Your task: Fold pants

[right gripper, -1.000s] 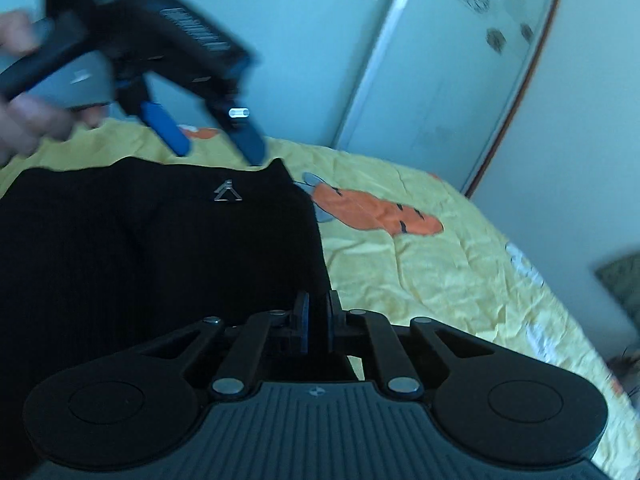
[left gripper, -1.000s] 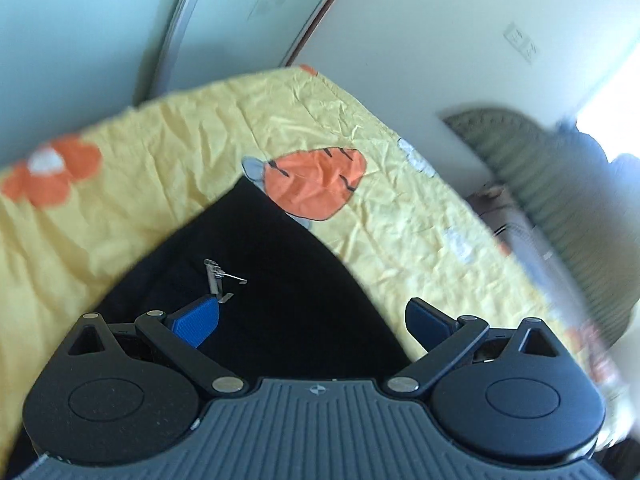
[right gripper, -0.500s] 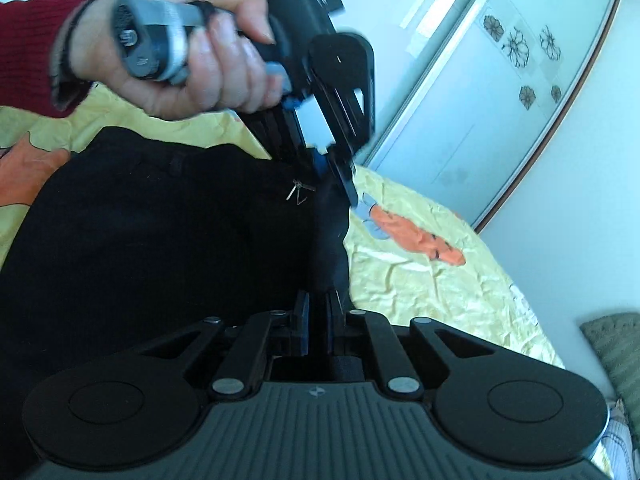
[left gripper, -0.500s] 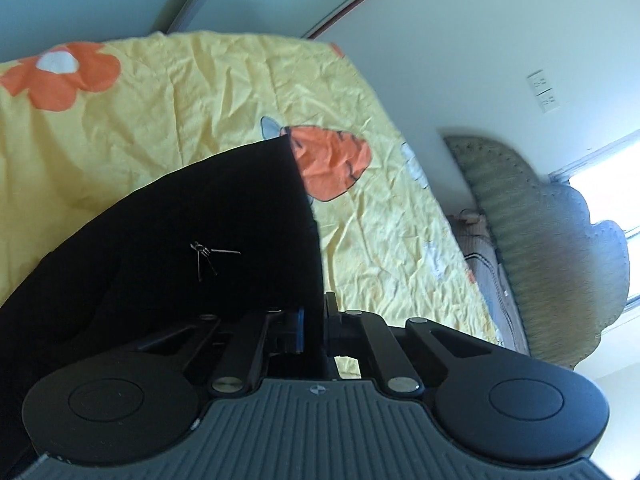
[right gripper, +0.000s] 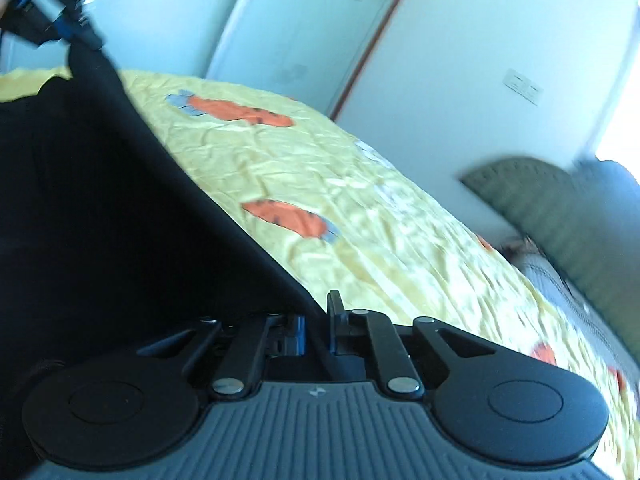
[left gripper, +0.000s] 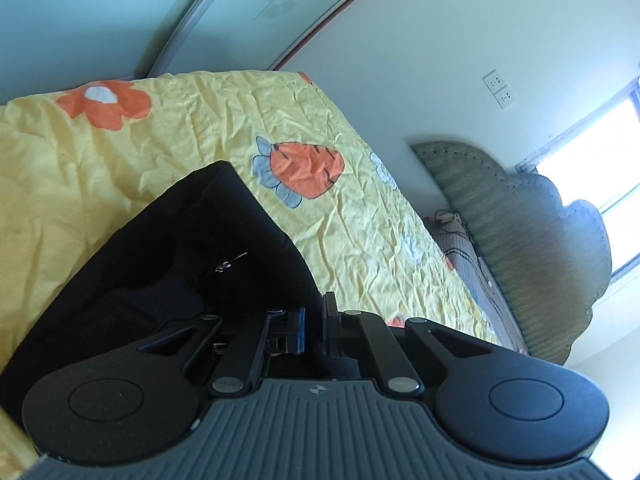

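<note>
The black pants (left gripper: 192, 248) are lifted off a yellow bedsheet (left gripper: 200, 128). My left gripper (left gripper: 314, 324) is shut on the pants' edge, with a small metal clip (left gripper: 230, 264) showing on the cloth just ahead. My right gripper (right gripper: 316, 332) is shut on another edge of the pants (right gripper: 100, 200). In the right wrist view the cloth stretches taut up and left to the left gripper (right gripper: 52, 16) at the top left corner. The pants hang between the two grippers.
The sheet has orange flower and carrot prints (left gripper: 308, 168). A padded grey-green headboard (left gripper: 520, 240) stands at the right, with a window (left gripper: 592, 184) behind it. Pale wardrobe doors (right gripper: 300, 28) and a wall with sockets (left gripper: 500, 88) lie beyond the bed.
The left gripper went from open to shut on the pants. Both grippers have lifted the pants and pulled them taut, and the right wrist view has swung right towards the headboard.
</note>
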Demonstrator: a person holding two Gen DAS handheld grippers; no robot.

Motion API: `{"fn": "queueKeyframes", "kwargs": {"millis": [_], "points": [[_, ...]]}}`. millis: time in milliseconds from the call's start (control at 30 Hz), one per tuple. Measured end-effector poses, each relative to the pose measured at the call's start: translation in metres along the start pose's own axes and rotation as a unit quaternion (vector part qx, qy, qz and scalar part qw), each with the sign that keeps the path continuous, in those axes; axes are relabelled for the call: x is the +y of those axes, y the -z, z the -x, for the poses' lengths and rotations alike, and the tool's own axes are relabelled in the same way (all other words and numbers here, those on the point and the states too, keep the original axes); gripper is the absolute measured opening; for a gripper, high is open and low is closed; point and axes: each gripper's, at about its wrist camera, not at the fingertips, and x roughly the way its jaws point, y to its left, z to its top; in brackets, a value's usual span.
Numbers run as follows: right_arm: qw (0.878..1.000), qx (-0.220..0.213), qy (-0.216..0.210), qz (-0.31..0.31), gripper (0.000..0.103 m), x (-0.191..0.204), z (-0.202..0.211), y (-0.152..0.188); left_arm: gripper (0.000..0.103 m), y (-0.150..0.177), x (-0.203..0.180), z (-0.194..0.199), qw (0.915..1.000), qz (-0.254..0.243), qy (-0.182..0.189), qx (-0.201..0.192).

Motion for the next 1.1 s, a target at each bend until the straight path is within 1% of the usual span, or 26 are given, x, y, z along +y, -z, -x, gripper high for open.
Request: {"fn": "queueKeyframes", "kwargs": {"millis": [67, 167, 200, 300, 367, 433, 533, 733, 867, 900, 967, 1033, 1067, 1100], "points": [[1.000, -0.009, 0.000, 0.001, 0.007, 0.003, 0.026, 0.000, 0.006, 0.007, 0.005, 0.013, 0.9998, -0.018, -0.008, -0.001], [0.999, -0.022, -0.008, 0.034, 0.007, 0.029, 0.071, 0.003, 0.006, 0.021, 0.019, 0.035, 0.9985, -0.048, -0.026, -0.004], [0.999, -0.023, -0.017, 0.042, 0.007, 0.038, 0.086, 0.008, 0.006, 0.026, 0.024, 0.040, 0.9979, -0.053, -0.036, -0.003], [0.997, -0.018, -0.040, 0.059, 0.007, 0.069, 0.114, 0.018, 0.006, 0.041, 0.044, 0.048, 0.9966, -0.059, -0.057, 0.013], [0.997, -0.009, -0.056, 0.058, 0.007, 0.082, 0.119, 0.029, 0.006, 0.052, 0.056, 0.049, 0.9948, -0.059, -0.080, 0.025], [0.997, 0.000, -0.064, 0.053, 0.007, 0.091, 0.120, 0.039, 0.005, 0.059, 0.064, 0.049, 0.9936, -0.058, -0.092, 0.034], [0.997, 0.010, -0.067, 0.049, 0.006, 0.098, 0.121, 0.049, 0.005, 0.064, 0.067, 0.058, 0.9935, -0.059, -0.093, 0.029], [0.997, 0.011, -0.075, 0.029, 0.006, 0.096, 0.124, 0.051, 0.006, 0.071, 0.060, 0.067, 0.9904, -0.085, -0.107, 0.020], [0.996, 0.010, -0.085, 0.002, 0.006, 0.095, 0.132, 0.055, 0.006, 0.074, 0.059, 0.069, 0.9907, -0.081, -0.108, 0.017], [0.996, 0.009, -0.086, -0.005, 0.006, 0.095, 0.134, 0.056, 0.006, 0.073, 0.059, 0.068, 0.9907, -0.080, -0.109, 0.018], [0.995, 0.010, -0.091, -0.024, 0.006, 0.092, 0.134, 0.059, 0.006, 0.071, 0.063, 0.059, 0.9895, -0.079, -0.116, 0.033], [0.993, 0.028, -0.107, -0.050, 0.007, 0.088, 0.124, 0.066, 0.006, 0.072, 0.068, 0.055, 0.9896, -0.066, -0.120, 0.045], [0.993, 0.020, -0.104, -0.058, 0.010, 0.088, 0.124, 0.068, 0.008, 0.073, 0.067, 0.058, 0.9895, -0.065, -0.121, 0.043], [0.993, 0.023, -0.101, -0.061, 0.010, 0.088, 0.126, 0.067, 0.016, 0.073, 0.063, 0.063, 0.9888, -0.070, -0.125, 0.041]]}}
